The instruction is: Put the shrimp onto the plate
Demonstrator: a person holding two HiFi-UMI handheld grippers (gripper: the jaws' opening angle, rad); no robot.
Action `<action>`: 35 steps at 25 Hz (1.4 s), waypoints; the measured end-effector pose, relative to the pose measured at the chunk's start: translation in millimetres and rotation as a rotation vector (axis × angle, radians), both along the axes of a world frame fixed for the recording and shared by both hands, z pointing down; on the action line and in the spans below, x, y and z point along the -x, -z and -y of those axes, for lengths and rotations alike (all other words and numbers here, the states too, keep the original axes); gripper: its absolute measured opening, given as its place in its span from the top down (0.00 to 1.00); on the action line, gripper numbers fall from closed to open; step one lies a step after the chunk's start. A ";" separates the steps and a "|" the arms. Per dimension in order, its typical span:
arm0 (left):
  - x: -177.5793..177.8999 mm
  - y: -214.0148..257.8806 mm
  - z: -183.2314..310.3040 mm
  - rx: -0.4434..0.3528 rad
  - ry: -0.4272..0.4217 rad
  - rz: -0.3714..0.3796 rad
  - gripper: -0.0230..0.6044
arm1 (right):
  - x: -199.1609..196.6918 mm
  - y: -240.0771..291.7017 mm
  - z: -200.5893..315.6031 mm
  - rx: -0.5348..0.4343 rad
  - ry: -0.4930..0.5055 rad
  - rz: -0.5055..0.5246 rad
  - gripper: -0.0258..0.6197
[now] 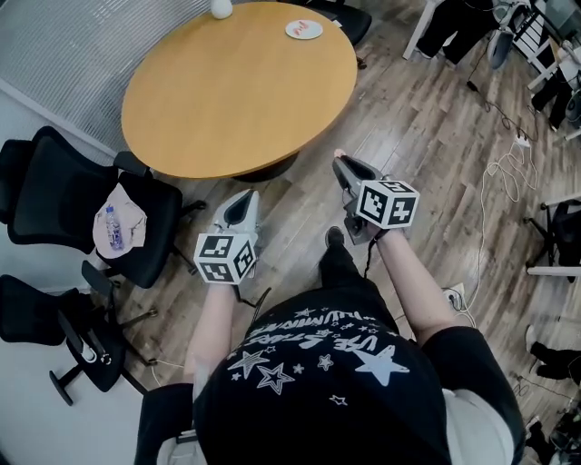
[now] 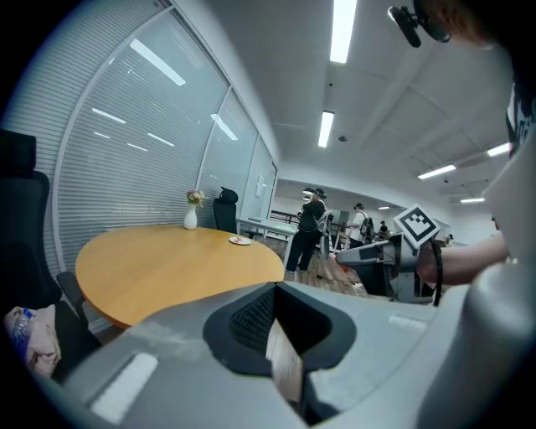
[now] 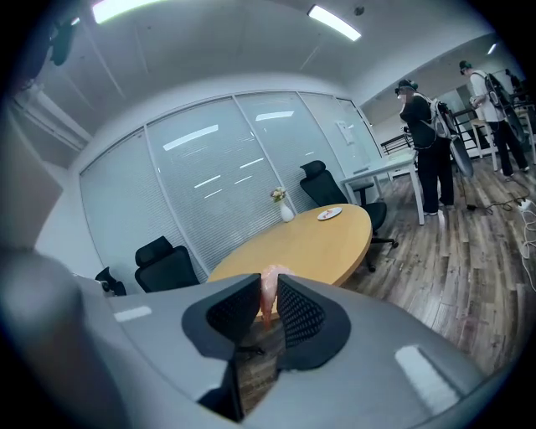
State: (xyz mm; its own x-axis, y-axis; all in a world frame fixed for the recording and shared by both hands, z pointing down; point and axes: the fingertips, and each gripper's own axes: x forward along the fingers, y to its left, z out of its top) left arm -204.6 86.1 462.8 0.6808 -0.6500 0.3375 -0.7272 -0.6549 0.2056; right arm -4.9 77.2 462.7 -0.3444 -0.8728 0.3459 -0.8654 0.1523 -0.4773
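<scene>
The pale pink shrimp (image 3: 268, 289) is pinched between the pads of my right gripper (image 3: 268, 308), which is shut on it. In the head view that gripper (image 1: 342, 165) hangs over the wooden floor, just short of the round wooden table's (image 1: 209, 100) near edge, with the shrimp (image 1: 339, 154) poking out at its tip. The small white plate (image 1: 303, 29) lies at the table's far side, also seen as the plate (image 3: 329, 214) and the plate (image 2: 240, 240). My left gripper (image 1: 243, 202) is held beside the right one, shut with nothing in it (image 2: 279, 323).
A white vase (image 1: 221, 8) with flowers stands at the table's far edge. Black office chairs (image 1: 54, 195) crowd the left; one carries a cloth and a bottle (image 1: 113, 227). Cables (image 1: 504, 173) trail on the floor at right. People (image 3: 425, 126) stand by desks in the background.
</scene>
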 end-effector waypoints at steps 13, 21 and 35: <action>-91.7 3.1 118.6 0.012 0.110 0.017 0.96 | -100.3 -2.6 134.4 0.012 0.067 0.056 0.86; -145.0 0.8 166.2 0.012 0.119 0.028 0.96 | -150.6 -6.4 175.4 0.017 0.091 0.081 0.86; -182.5 20.1 215.1 -0.020 0.139 0.024 0.96 | -172.7 -8.6 227.1 0.039 0.158 0.071 0.86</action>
State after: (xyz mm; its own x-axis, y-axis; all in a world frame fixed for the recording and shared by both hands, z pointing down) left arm -22.1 -129.0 442.7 0.5757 -0.7443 0.3385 -0.8157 -0.5514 0.1750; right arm 167.8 -149.9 471.3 -0.5008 -0.7922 0.3487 -0.7962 0.2636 -0.5446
